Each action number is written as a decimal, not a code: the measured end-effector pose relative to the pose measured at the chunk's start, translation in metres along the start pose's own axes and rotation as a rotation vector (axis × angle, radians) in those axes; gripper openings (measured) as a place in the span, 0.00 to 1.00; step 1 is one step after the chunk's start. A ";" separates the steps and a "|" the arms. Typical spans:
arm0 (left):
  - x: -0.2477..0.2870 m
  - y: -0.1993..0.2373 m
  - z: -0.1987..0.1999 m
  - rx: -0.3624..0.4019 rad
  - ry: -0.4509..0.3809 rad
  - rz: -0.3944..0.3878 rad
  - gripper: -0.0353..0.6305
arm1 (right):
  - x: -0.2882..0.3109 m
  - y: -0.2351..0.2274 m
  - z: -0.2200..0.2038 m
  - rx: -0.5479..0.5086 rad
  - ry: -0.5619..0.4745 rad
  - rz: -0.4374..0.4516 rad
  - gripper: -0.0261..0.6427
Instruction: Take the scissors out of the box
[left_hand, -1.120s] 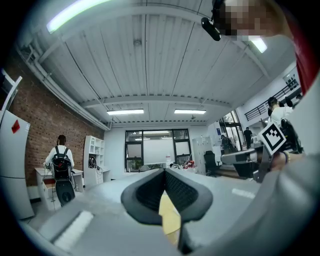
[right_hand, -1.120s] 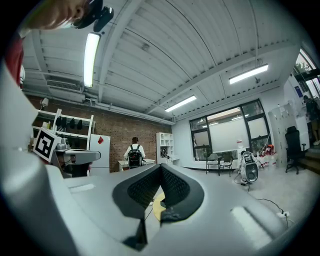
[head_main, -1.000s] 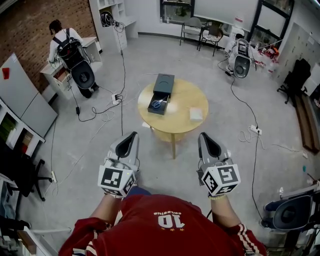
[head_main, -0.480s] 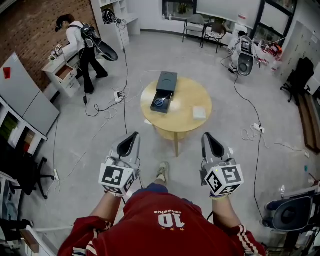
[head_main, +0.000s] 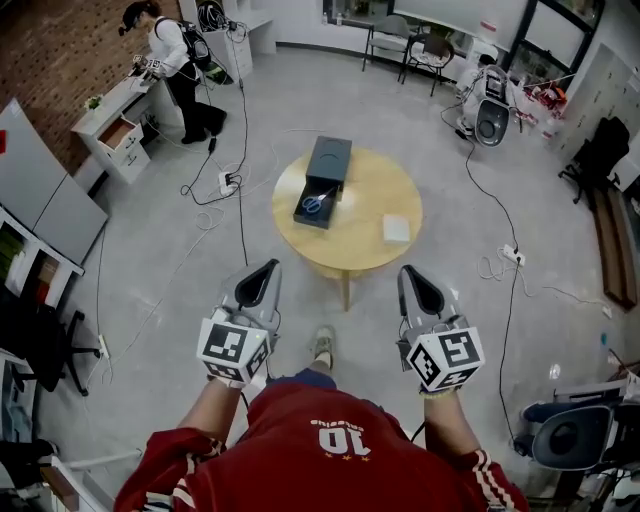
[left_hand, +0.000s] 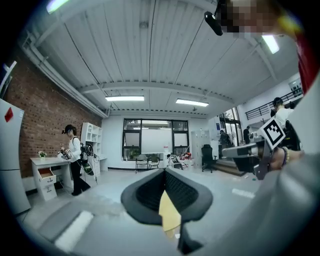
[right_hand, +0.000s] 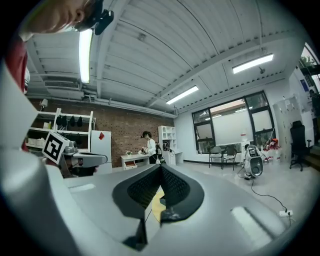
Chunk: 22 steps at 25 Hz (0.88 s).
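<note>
The scissors (head_main: 314, 204), with blue handles, lie in the open drawer of a dark box (head_main: 327, 170) on a round wooden table (head_main: 370, 190). Both grippers are held level in front of my chest, well short of the table. My left gripper (head_main: 262, 277) is shut with nothing in it, its jaws meeting at a point (left_hand: 164, 173). My right gripper (head_main: 415, 278) is likewise shut and empty (right_hand: 160, 168). Each gripper view shows only a yellow sliver of the table below its jaws; the scissors are hidden there.
A small white block (head_main: 396, 229) lies on the table's right side. Cables (head_main: 232, 190) trail over the grey floor around the table. A person (head_main: 175, 50) stands at a white desk (head_main: 115, 122) far left. Chairs and machines line the back wall.
The view has drifted a little toward the table, and my foot has come into sight below the grippers. The person at the far desk has stepped away up-left. Both grippers stay shut.
</note>
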<state>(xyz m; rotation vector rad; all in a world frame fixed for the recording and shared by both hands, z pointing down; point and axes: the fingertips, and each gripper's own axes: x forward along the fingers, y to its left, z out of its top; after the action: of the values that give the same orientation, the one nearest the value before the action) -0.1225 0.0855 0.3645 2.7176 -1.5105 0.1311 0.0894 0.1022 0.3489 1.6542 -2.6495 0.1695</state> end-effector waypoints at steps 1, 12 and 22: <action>0.008 0.005 -0.002 -0.004 0.007 0.002 0.06 | 0.008 -0.005 0.000 0.007 0.004 -0.001 0.04; 0.121 0.058 -0.014 -0.024 0.095 -0.008 0.06 | 0.114 -0.064 0.018 0.011 0.029 0.009 0.04; 0.204 0.106 -0.001 -0.006 0.066 -0.030 0.06 | 0.190 -0.105 0.047 -0.022 0.027 0.002 0.04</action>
<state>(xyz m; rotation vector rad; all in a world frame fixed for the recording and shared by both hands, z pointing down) -0.1055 -0.1436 0.3820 2.7017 -1.4504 0.2132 0.1014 -0.1183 0.3243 1.6311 -2.6235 0.1617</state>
